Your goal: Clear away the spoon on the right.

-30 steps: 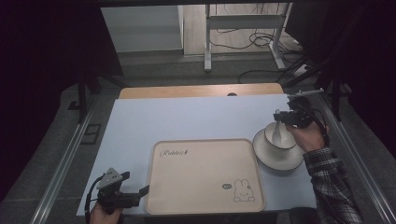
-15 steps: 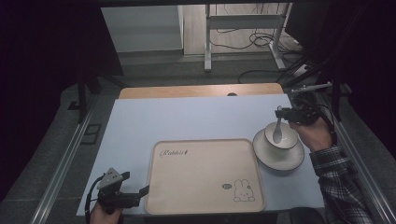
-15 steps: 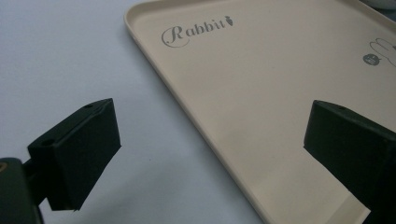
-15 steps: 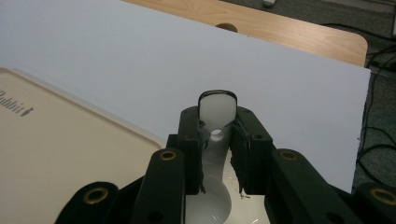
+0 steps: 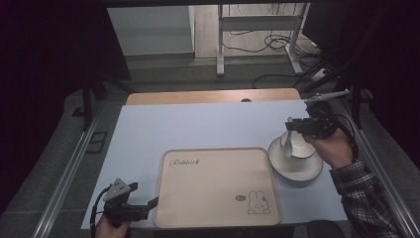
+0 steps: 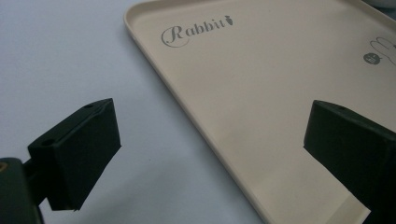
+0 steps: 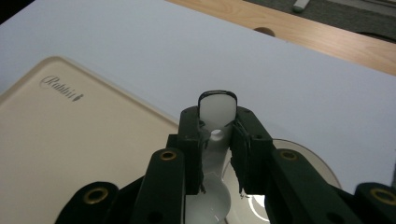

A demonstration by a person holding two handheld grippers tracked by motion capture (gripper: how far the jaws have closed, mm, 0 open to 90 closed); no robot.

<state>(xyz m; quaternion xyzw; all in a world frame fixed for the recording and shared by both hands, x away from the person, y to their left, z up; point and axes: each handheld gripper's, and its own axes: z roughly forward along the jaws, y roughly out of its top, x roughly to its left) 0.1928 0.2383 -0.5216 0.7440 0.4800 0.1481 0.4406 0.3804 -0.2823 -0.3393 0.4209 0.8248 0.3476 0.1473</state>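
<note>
Spoon handle sits pinched between the two black jaws of the right tool, its white, dark-rimmed end poking out just past the tips and its bowl hanging down beneath them. From the high view that same spoon dangles from the right tool into a white cup, which stands on a white saucer directly under the tool. A hand in a plaid sleeve grips this tool from behind. Off to the tool's side, just beside the saucer, lies a beige tray printed with the word "Rabbit" and a small rabbit drawing, resting on the pale blue counter. The left tool hovers low at the tray's near corner on the opposite side, well apart from the cup. Seen along its own jaws, the left tool is spread wide with nothing between them, one jaw over the bare counter and the other over the tray, whose raised rim runs through the gap.
</note>
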